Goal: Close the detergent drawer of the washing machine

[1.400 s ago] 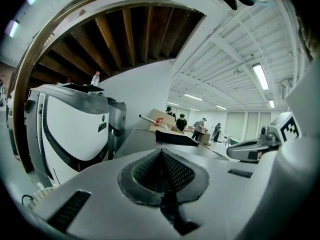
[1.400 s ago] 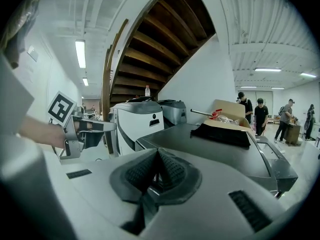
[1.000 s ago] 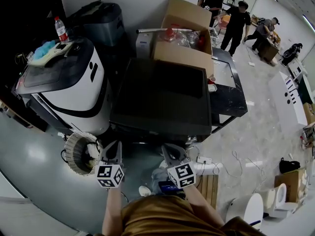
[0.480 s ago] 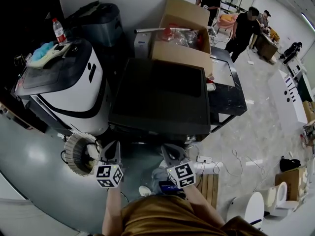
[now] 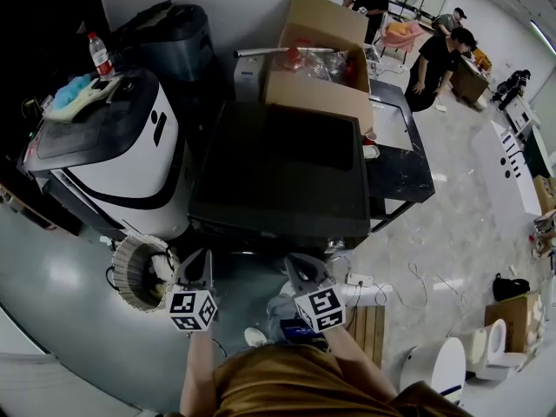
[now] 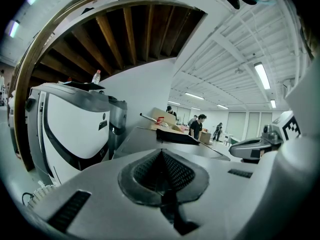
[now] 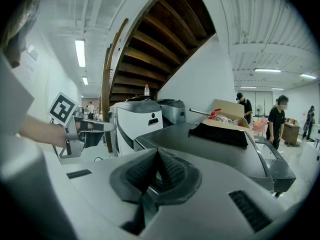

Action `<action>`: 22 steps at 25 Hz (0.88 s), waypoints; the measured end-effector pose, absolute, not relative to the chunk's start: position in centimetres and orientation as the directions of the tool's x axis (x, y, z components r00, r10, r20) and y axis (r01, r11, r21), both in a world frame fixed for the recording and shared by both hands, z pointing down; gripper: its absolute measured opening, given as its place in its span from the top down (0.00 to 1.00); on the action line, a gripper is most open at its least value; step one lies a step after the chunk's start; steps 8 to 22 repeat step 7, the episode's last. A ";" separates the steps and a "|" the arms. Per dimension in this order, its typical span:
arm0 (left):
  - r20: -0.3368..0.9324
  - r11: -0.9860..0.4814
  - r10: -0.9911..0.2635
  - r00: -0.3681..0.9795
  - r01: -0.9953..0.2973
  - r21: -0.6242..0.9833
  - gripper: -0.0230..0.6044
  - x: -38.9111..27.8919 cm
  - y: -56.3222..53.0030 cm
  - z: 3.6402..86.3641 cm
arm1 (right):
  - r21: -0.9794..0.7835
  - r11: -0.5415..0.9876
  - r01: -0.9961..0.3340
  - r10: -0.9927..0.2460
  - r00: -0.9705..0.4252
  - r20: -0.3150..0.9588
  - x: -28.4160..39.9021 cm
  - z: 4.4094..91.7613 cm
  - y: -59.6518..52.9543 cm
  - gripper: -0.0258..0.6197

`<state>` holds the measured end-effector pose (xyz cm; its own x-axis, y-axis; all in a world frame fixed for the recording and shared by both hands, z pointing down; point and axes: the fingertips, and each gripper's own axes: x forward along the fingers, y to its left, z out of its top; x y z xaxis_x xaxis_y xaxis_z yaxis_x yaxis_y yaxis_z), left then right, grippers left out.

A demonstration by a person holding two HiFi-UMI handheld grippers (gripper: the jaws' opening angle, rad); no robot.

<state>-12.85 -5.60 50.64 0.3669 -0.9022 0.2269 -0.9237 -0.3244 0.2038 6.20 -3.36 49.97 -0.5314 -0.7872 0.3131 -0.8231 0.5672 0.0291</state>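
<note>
Facing the dark washing machine, we hold both grippers low before its near edge, side by side and clear of it. Our left gripper is clenched, its ribbed pads meeting in a point with nothing between them. Our right gripper is likewise clenched and empty, its pads pressed together. The detergent drawer belongs to the machine's front face, which is tucked under the top's near edge in the head view and falls below both gripper views, so we cannot tell how it stands. A white-and-black appliance stands just to the machine's left, with a water bottle upright on its top. An open cardboard box sits behind the machine against the wall. A round ribbed basket rests on the floor near our left gripper, and a power strip lies on the floor beside the right one. People stand well apart at the far right.
</note>
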 end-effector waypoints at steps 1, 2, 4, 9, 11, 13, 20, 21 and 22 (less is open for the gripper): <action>0.227 -0.324 -0.902 0.367 -0.924 0.205 0.92 -12.9 -5.7 50.6 | 0.029 0.567 -0.823 -0.787 -0.530 0.316 6.2 50.0 -3.4 0.94; 0.228 -0.324 -0.902 0.367 -0.924 0.205 0.92 -12.9 -5.7 50.6 | 0.028 0.567 -0.824 -0.786 -0.530 0.318 6.2 50.1 -3.4 0.94; 0.230 -0.323 -0.902 0.367 -0.924 0.207 0.92 -13.0 -5.9 50.7 | 0.027 0.567 -0.823 -0.785 -0.530 0.320 6.2 50.2 -3.5 0.94; 0.233 -0.322 -0.900 0.367 -0.923 0.208 0.92 -12.9 -6.0 50.9 | 0.026 0.568 -0.823 -0.784 -0.531 0.322 6.2 50.3 -3.7 0.94; 0.233 -0.322 -0.900 0.367 -0.923 0.208 0.92 -12.9 -6.0 50.9 | 0.026 0.568 -0.823 -0.784 -0.531 0.322 6.2 50.3 -3.7 0.94; 0.233 -0.322 -0.900 0.367 -0.923 0.208 0.92 -12.9 -6.0 50.9 | 0.026 0.568 -0.823 -0.784 -0.531 0.322 6.2 50.3 -3.7 0.94; 0.233 -0.322 -0.900 0.367 -0.923 0.208 0.92 -12.9 -6.0 50.9 | 0.026 0.568 -0.823 -0.784 -0.531 0.322 6.2 50.3 -3.7 0.94; 0.233 -0.322 -0.900 0.367 -0.923 0.208 0.92 -12.9 -6.0 50.9 | 0.026 0.568 -0.823 -0.784 -0.531 0.322 6.2 50.3 -3.7 0.94; 0.233 -0.322 -0.900 0.367 -0.923 0.208 0.92 -12.9 -6.0 50.9 | 0.026 0.568 -0.823 -0.784 -0.531 0.322 6.2 50.3 -3.7 0.94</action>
